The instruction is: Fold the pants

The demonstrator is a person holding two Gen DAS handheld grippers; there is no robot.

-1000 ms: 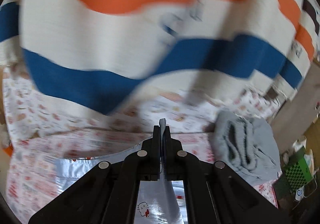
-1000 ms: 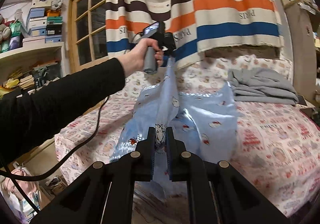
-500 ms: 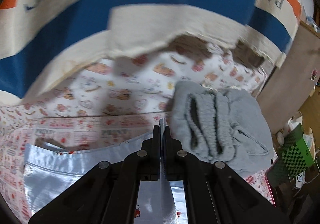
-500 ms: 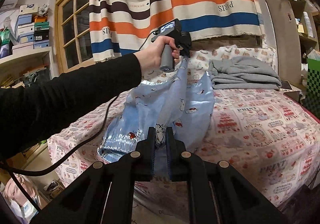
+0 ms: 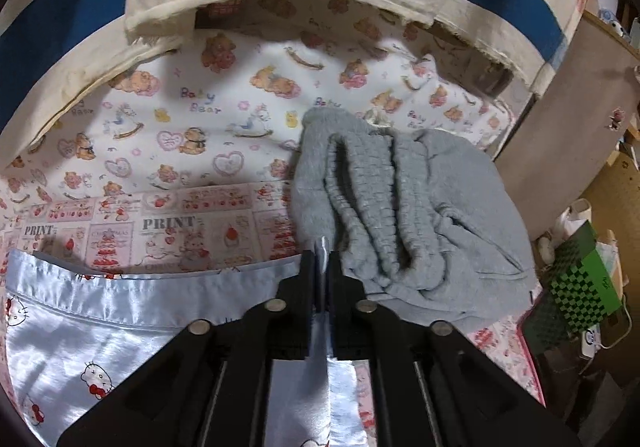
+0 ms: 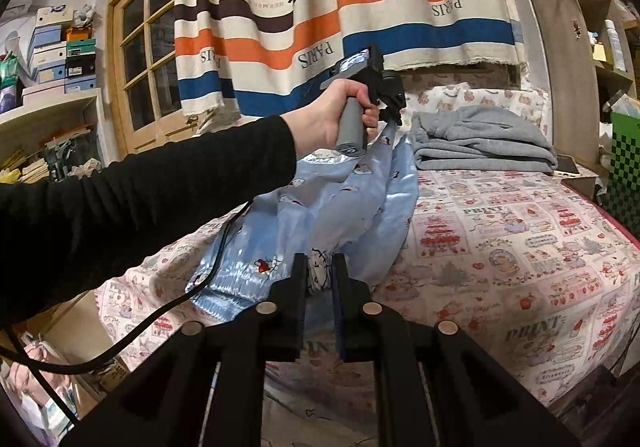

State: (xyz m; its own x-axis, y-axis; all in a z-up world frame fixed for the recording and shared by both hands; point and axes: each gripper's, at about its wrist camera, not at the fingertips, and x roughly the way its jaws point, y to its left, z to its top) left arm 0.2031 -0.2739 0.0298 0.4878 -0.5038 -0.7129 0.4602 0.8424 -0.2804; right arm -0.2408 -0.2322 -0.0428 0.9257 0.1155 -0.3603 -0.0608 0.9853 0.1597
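The light blue satin pants [image 6: 320,207] with a cartoon print hang stretched between my two grippers over the bed. My left gripper [image 5: 323,259] is shut on one end of the pants [image 5: 100,327], held up near the far end of the bed; it also shows in the right wrist view [image 6: 394,115], gripped by a hand. My right gripper [image 6: 320,271] is shut on the other end of the pants, low at the near edge of the bed. Part of the cloth rests on the bedsheet [image 6: 500,247].
A folded grey garment [image 5: 400,207] lies at the bed's far end [image 6: 480,143], close in front of the left gripper. A striped curtain [image 6: 340,7] hangs behind the bed. A wooden cabinet [image 6: 560,67] stands at right, shelves with boxes [image 6: 60,59] at left.
My left gripper has lowered and tipped down toward the far end of the bed, carrying the pants end with it. The pants sag lower onto the bed. My right gripper stays shut on its end.
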